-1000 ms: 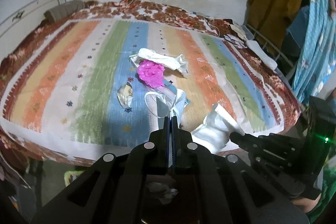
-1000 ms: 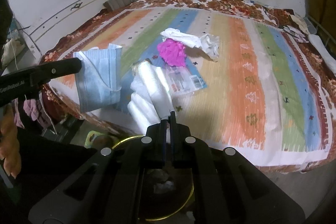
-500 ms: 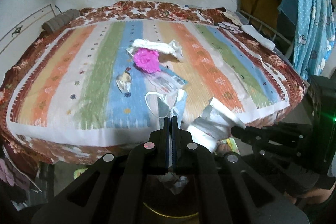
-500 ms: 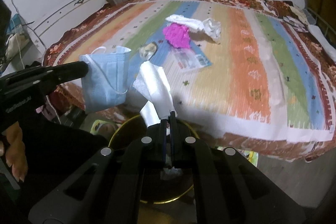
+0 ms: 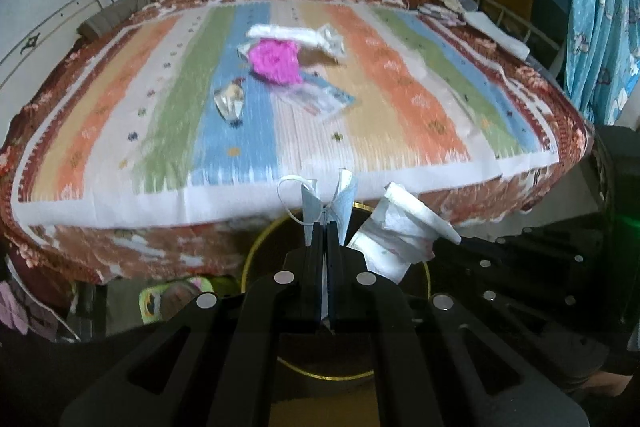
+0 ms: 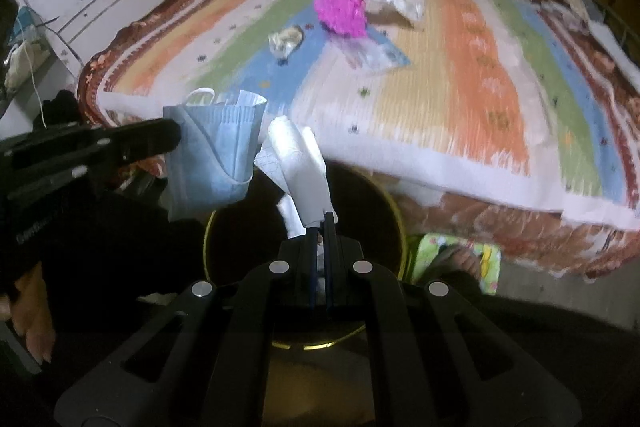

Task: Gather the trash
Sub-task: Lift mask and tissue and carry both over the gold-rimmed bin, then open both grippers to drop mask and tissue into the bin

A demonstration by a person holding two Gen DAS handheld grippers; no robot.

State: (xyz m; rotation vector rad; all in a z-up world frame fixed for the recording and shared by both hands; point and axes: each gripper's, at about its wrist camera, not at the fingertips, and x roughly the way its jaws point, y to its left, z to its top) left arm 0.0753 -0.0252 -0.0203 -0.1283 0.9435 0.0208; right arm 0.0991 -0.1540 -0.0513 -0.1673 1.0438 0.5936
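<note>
Holding a blue mask (image 6: 212,163) pinched tight in the left hand-held gripper (image 5: 323,227), white wrapper (image 6: 298,179) clamped in the right hand-held gripper (image 6: 319,223), jaws fully closed on both. Hanging right over the black bin (image 6: 384,203) beside the bed (image 5: 400,131). Pink wad (image 5: 275,61), white bag (image 5: 296,34) and other scraps still up on the bed.

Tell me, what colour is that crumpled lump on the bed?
Bright magenta pink crumpled lump, clearest in the right wrist view.
</note>
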